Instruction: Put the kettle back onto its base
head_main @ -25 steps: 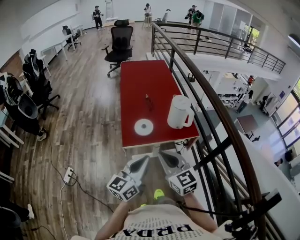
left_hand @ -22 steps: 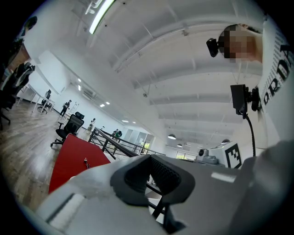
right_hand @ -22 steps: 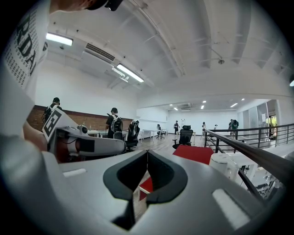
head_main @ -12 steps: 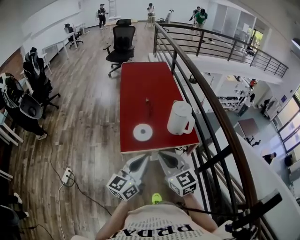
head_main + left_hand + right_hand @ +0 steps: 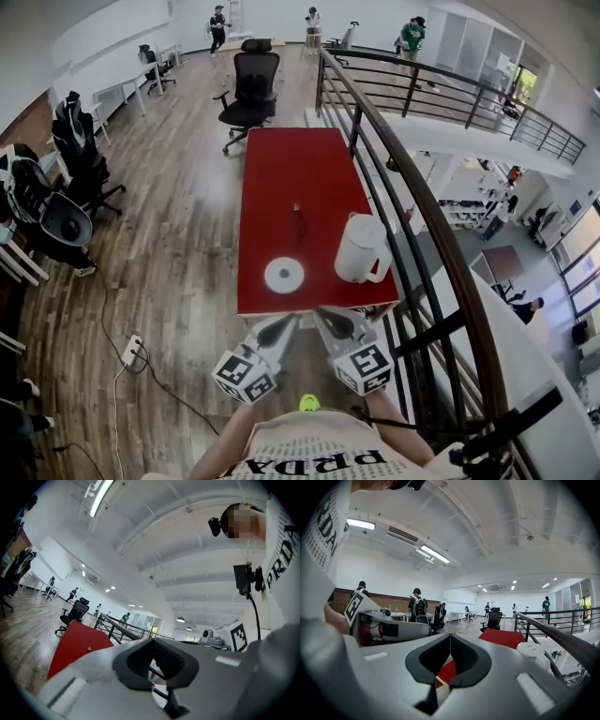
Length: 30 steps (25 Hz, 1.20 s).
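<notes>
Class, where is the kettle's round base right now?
In the head view, the white base lies on the red table near its front edge, left of the kettle and apart from it.

Red table [image 5: 281, 187] — white kettle [image 5: 361, 248], white base [image 5: 284, 275]; brown wood-grain floor [image 5: 178, 244] — grey left gripper [image 5: 284, 322] and right gripper [image 5: 322, 313] carry black-and-white square markers.

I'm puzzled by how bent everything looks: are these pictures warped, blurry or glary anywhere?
Head view: the wide lens bends lines toward the edges, as on the railing; the red table is sharp. Left gripper view: black corners ring the picture, and the left tongs up close look soft. Right gripper view: a ceiling lamp glows bright but washes nothing out.
</notes>
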Tool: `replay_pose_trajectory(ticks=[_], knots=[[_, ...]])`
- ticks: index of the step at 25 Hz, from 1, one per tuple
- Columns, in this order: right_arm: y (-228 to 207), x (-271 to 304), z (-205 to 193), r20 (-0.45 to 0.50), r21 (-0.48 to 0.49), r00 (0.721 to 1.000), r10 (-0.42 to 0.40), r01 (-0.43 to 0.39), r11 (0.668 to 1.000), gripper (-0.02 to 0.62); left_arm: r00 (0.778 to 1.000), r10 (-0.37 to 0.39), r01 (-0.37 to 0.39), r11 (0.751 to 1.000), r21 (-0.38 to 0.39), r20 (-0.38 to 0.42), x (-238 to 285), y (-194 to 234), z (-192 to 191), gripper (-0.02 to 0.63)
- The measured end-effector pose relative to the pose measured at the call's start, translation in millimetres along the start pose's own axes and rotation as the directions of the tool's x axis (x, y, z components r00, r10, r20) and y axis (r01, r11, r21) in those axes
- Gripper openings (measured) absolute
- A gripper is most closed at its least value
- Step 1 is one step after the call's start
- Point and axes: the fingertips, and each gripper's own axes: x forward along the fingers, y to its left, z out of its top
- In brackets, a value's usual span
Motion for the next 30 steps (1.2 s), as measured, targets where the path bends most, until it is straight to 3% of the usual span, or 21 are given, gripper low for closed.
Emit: replay_pose_trajectory(ticks=[14, 30], knots=[[-28.4, 7.7, -9.2, -0.004, -0.028, 0.998, 0.061, -0.061, 0.998, 0.009, 0.999, 0.048, -0.048, 0.998, 0.031, 0.011, 28.7, 8.1, -9.1, -0.009], [-46.0, 21.3, -36.6, -0.072, 0.015, 0.996, 0.045, -0.044, 0.999, 0.009, 0.998, 0.054, -0.054, 0.999, 0.007, -0.035, 40.2, 36.3, -24.5, -0.009]])
